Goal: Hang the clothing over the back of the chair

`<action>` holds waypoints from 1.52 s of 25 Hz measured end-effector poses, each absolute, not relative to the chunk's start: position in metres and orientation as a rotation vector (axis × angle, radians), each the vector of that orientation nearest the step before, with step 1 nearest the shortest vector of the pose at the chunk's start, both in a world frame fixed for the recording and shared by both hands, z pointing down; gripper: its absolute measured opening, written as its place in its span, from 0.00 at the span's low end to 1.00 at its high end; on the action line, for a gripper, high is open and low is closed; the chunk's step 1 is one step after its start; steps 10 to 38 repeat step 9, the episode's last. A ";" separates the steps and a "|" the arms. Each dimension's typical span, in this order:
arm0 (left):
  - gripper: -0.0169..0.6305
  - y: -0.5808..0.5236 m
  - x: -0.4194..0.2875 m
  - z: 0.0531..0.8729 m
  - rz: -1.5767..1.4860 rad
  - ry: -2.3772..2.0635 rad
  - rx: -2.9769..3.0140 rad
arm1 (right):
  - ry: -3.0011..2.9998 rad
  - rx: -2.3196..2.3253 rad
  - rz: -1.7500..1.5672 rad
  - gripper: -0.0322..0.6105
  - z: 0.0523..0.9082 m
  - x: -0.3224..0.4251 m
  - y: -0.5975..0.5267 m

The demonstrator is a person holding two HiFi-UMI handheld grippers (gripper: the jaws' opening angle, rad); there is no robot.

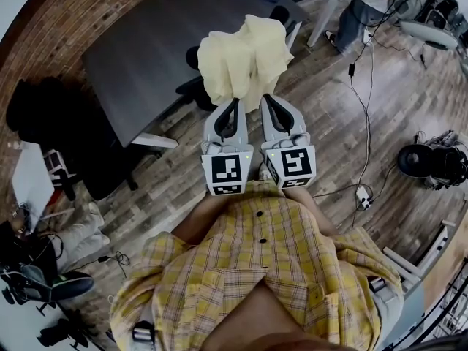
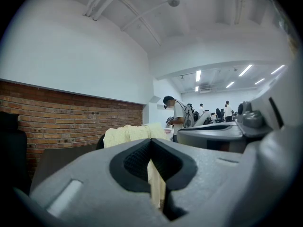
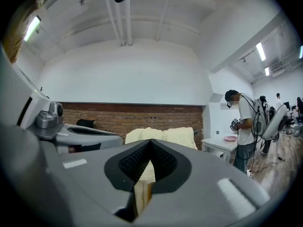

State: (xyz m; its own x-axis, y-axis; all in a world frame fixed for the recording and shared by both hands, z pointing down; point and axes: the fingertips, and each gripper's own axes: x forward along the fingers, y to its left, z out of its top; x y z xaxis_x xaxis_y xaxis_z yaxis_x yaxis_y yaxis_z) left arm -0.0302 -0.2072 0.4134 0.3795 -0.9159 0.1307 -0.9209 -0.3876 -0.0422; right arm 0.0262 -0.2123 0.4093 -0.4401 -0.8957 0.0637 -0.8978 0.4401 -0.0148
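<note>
Left tongs (image 1: 235, 102) and right tongs (image 1: 268, 98) (side by side) pinch yellow clothing (image 1: 245, 57)

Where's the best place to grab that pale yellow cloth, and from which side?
By its near edge, at two spots side by side, coming from the person's side. The pale yellow cloth garment is limp, so two spaced grips should keep it spread. The left gripper and right gripper are each shut on that edge.

Left gripper (image 1: 235, 102) and right gripper (image 1: 270, 99), side by side, both clamp the clothing (image 1: 245, 57).
</note>
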 end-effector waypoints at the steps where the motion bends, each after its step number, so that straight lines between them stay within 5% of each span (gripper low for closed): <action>1: 0.03 -0.207 -0.030 0.414 0.206 -1.716 2.577 | -2.628 1.635 0.070 0.05 0.409 0.025 -0.212; 38: 0.03 -0.204 -0.027 0.418 0.218 -1.699 2.586 | -2.622 1.627 0.063 0.05 0.411 0.024 -0.209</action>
